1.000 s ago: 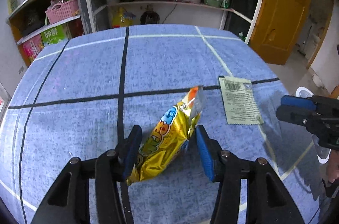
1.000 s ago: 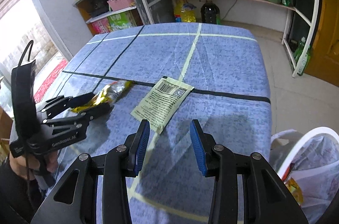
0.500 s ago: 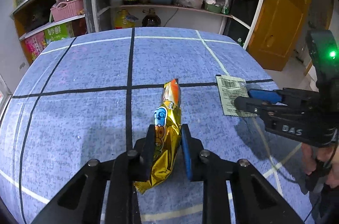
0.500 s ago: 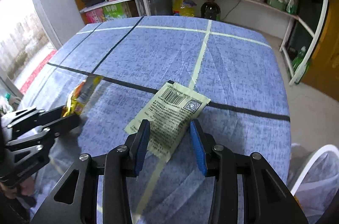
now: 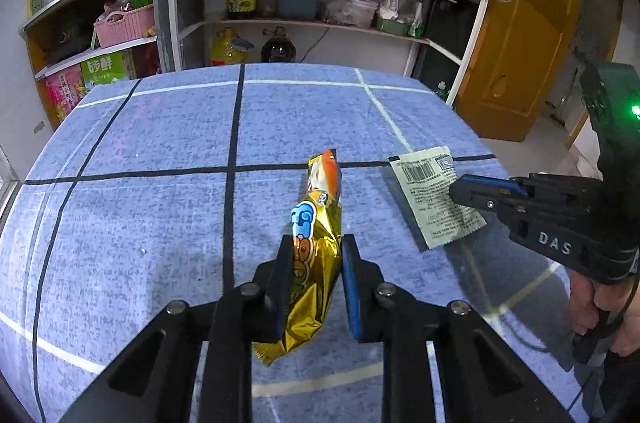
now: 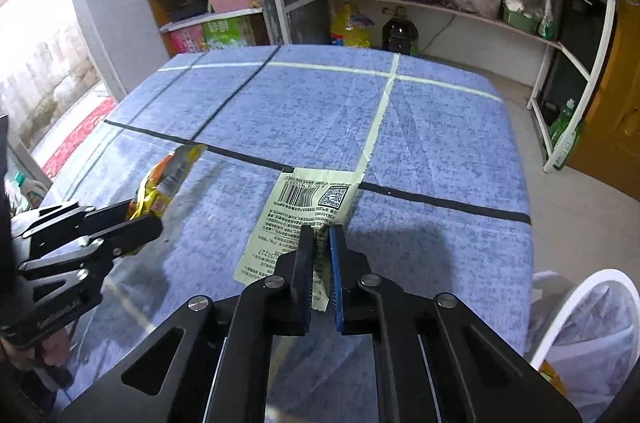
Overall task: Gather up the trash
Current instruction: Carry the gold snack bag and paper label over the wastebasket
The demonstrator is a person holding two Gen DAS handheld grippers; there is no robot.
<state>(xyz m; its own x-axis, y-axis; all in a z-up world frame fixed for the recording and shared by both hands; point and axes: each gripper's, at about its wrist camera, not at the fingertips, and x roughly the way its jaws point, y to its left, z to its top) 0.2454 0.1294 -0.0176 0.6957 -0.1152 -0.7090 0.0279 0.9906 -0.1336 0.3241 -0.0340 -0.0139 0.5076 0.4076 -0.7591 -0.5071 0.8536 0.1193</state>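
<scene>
My left gripper point(image 5: 315, 251) is shut on a gold snack wrapper point(image 5: 316, 255) and holds it above the blue table point(image 5: 160, 151). The wrapper also shows in the right wrist view point(image 6: 164, 183), clamped in the left gripper point(image 6: 144, 219). My right gripper point(image 6: 320, 239) is shut on a pale green sachet point(image 6: 296, 211) with a barcode, its near end lifted off the table. The sachet also shows in the left wrist view point(image 5: 432, 195), pinched by the right gripper point(image 5: 460, 189).
A white-rimmed trash bin point(image 6: 584, 319) lined with a bag stands off the table's right edge. Cluttered shelves point(image 5: 304, 19) run along the back wall. A yellow door point(image 5: 524, 35) is at the right.
My left gripper closed on the gold wrapper and lifted it. My right gripper moved forward over the green sachet and closed on it.
</scene>
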